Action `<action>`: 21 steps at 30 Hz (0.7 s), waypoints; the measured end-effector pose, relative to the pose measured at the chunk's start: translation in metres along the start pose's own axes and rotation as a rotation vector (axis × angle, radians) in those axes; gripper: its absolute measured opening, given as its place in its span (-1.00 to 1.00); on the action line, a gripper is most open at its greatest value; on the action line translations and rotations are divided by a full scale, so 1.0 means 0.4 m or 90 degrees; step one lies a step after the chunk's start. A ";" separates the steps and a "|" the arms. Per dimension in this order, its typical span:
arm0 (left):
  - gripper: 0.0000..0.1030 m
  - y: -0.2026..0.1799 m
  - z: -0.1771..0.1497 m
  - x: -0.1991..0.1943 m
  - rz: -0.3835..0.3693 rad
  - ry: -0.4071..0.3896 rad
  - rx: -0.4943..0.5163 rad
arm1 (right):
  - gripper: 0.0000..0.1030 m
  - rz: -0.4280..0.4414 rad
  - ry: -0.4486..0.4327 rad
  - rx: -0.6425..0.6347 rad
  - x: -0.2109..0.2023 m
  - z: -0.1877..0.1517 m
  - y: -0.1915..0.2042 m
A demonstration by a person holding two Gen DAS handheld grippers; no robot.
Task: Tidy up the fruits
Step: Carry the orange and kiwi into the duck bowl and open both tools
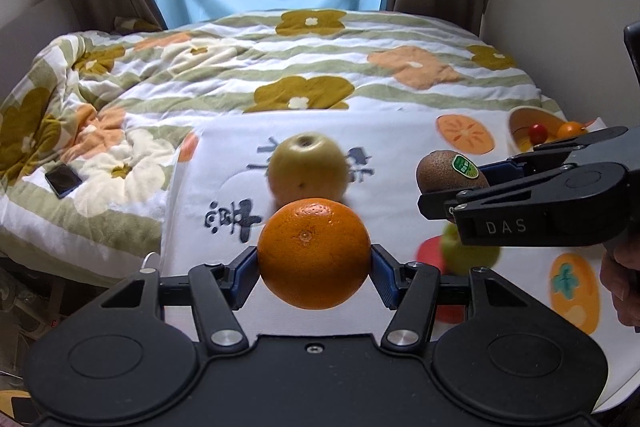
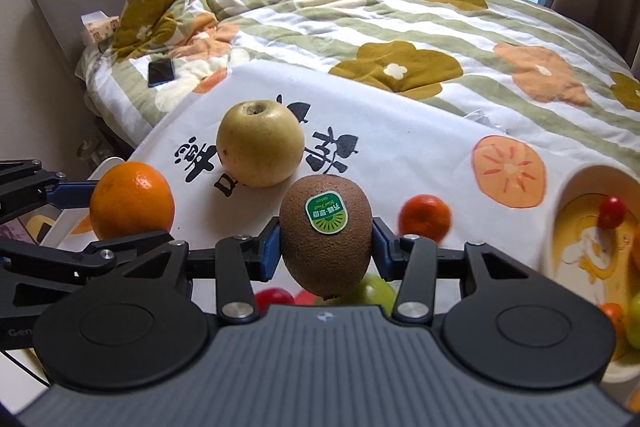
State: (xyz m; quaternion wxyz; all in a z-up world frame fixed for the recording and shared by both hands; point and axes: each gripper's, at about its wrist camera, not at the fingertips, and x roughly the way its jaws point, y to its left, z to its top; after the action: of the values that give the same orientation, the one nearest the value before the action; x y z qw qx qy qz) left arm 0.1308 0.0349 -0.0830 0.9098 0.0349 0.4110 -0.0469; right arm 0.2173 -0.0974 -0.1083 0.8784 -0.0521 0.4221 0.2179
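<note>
Left claw (image 1: pixel 314 269) clamped on orange (image 1: pixel 314 253), right claw (image 2: pixel 326 247) clamped on kiwi (image 2: pixel 326 241), both lifted above cloth-covered tabletop (image 2: pixel 400 131); yellow apple (image 2: pixel 260 143) near far edge.

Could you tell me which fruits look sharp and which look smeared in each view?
Left wrist view: the orange in the left gripper is sharp, the yellow apple behind it is smeared. Right wrist view: the kiwi in the right gripper is sharp, the small tangerine is smeared.
</note>
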 end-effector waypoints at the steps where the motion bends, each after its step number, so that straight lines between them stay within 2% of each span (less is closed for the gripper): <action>1: 0.22 -0.013 0.005 -0.006 0.001 -0.002 0.002 | 0.17 0.001 -0.003 0.001 -0.014 -0.001 -0.007; 13: 0.22 -0.218 0.045 -0.081 -0.011 -0.033 0.006 | 0.17 -0.032 -0.037 0.045 -0.198 -0.059 -0.194; 21: 0.22 -0.361 0.085 -0.084 -0.034 -0.054 0.022 | 0.17 -0.064 -0.055 0.059 -0.287 -0.094 -0.341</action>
State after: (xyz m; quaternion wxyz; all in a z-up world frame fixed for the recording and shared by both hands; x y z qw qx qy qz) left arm 0.1177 -0.1102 -0.0390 0.9241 0.0372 0.3718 -0.0798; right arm 0.1855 -0.2695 -0.0573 0.9071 -0.0229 0.3903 0.1561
